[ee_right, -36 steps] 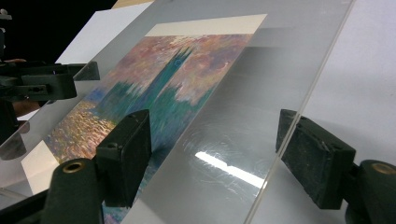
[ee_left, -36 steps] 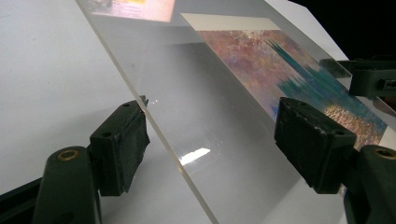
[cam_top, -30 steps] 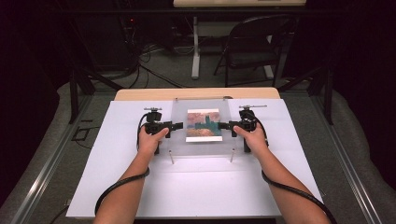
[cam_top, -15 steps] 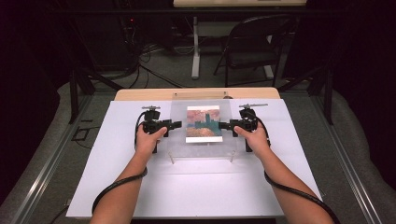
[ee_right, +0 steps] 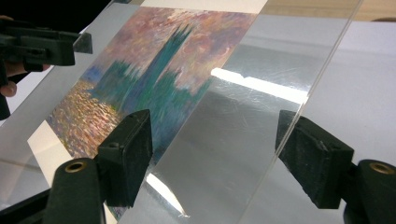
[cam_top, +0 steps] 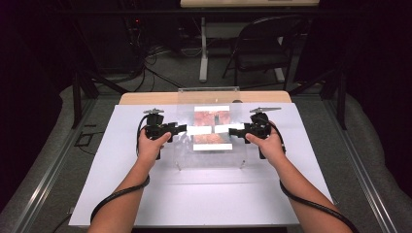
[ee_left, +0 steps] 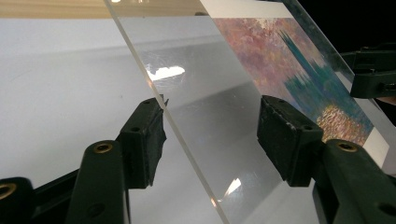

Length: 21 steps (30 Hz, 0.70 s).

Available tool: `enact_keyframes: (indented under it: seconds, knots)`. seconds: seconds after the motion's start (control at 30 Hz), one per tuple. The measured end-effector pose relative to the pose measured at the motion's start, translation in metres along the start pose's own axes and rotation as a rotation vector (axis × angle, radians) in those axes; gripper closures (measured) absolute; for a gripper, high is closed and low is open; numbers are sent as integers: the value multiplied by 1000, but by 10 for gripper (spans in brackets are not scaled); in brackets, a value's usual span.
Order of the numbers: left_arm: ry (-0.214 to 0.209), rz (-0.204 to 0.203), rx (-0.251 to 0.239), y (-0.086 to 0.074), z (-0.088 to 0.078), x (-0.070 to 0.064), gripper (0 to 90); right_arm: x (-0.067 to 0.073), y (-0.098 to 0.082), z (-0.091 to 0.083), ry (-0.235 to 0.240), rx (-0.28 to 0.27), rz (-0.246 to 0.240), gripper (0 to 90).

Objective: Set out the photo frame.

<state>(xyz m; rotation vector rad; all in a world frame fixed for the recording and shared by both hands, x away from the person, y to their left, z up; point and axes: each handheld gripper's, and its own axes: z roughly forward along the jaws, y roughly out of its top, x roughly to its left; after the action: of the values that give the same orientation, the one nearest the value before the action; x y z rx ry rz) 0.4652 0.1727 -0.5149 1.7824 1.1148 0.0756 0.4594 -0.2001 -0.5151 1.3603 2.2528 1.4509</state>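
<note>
Left tongs [cam_top: 181, 128] and right tongs [cam_top: 232, 130] are held wide open around clear panel [ee_left: 205, 121] edges, not gripped | white tabletop [cam_top: 121, 194] beneath | painted print [ee_right: 154, 79] is seen inside.

The high camera sits above the person's side of the desk [cam_top: 145, 204], looking forward and down, far enough back to take in both forearms, the whole white top and a chair [cam_top: 265, 48] beyond. Each gripper camera rides low and very close behind its own black jaws, facing inward across the desk. All three views share the clear panel [cam_top: 209, 97] [ee_left: 210, 116] [ee_right: 261, 121] with its picture [cam_top: 210, 127] [ee_left: 289, 70] [ee_right: 154, 70]; each gripper camera catches the opposite gripper at its edge.
</note>
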Motion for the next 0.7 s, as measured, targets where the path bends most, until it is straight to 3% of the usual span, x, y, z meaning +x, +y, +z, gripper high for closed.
enact_keyframes:
  seconds: [0.37, 0.6, 0.7]
  knots:
    - [5, 66, -33, 0, -18, -15, 468, 14, -2, -20, -11, -30, -89, 310]
    - [14, 93, -48, -1, -26, -24, 487, 19, -2, -30, -4, -47, -110, 362]
    - [5, 99, -50, -1, -31, -25, 514, 20, -2, -35, 2, -57, -97, 403]
